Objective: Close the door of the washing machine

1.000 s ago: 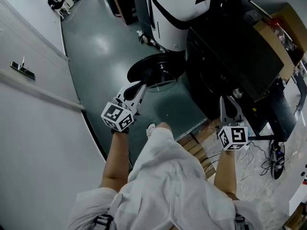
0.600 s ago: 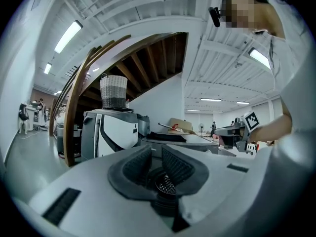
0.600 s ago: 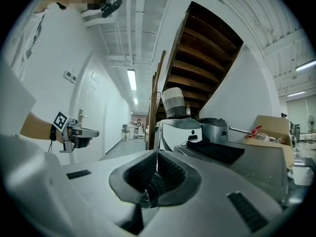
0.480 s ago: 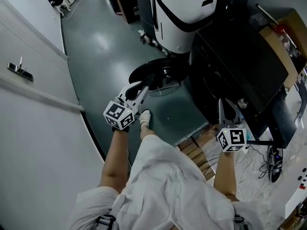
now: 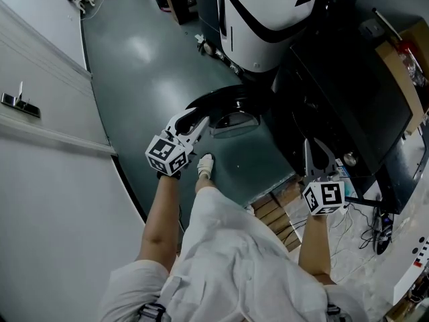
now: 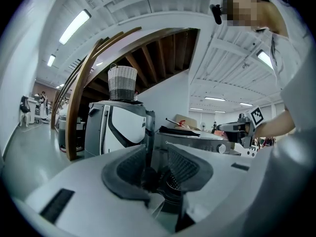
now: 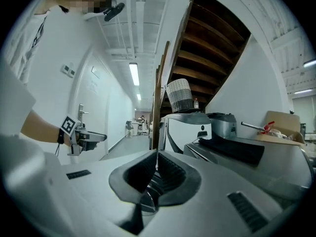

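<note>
The dark washing machine (image 5: 348, 92) stands at the right of the head view, and its round door (image 5: 224, 102) hangs open towards the floor at centre. My left gripper (image 5: 200, 121) is at the door's near rim, its jaws opening. In the left gripper view the door's thin dark edge (image 6: 148, 132) stands upright between the parted pads of the left gripper (image 6: 157, 149), and I cannot tell whether it touches them. My right gripper (image 5: 314, 146) hovers by the machine's front corner. In its own view the right gripper (image 7: 157, 157) is shut with nothing in it.
A white-and-black machine (image 5: 268, 19) stands just behind the door. A cardboard box (image 5: 402, 52) lies on the washer's far side. A white wall with a door handle (image 5: 13, 102) runs along the left. My foot (image 5: 206, 164) is under the door; a wooden pallet (image 5: 275, 210) and cables (image 5: 375, 227) lie at the right.
My left gripper has moved forward and down to the door's rim and its jaws have parted. The right gripper has also come forward. My foot has stepped up under the door.
</note>
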{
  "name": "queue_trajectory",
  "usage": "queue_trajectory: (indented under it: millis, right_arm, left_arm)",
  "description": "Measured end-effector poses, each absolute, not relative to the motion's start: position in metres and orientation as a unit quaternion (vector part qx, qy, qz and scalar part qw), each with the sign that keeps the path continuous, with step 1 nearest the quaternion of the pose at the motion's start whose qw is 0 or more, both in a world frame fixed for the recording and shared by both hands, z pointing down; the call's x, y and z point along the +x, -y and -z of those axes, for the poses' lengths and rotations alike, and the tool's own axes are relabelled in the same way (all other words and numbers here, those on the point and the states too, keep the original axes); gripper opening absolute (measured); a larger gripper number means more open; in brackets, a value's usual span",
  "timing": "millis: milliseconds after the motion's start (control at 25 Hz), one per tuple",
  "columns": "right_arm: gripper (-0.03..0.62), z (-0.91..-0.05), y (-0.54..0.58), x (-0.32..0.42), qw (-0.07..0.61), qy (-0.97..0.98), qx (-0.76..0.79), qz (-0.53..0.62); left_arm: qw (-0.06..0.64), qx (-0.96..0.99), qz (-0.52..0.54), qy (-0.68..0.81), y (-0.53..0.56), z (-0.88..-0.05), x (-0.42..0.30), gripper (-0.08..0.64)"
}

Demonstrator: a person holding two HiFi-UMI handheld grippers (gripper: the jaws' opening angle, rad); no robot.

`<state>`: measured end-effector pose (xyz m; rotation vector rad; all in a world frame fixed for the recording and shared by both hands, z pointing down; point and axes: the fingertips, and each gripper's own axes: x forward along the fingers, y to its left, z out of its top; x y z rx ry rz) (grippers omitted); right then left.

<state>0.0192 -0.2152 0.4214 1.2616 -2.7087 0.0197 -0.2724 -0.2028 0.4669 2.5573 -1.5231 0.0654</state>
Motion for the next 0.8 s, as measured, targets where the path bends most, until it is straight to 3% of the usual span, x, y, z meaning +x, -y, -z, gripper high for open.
queue_trajectory:
  millis: [360, 800]
  right_arm:
    - [0.031, -0.446, 0.255, -0.025, 0.087, 0.907, 0.411, -0.020]
    - [0.031, -0.471, 0.300, -0.058, 0.096, 0.907, 0.409, -0.032]
  left_arm:
    - [0.104, 0.866, -0.038, 0.488, 0.253, -0.505, -0.295, 0.208]
    - [0.122, 0.879, -0.141, 0.438, 0.320, -0.580, -0.302, 0.305]
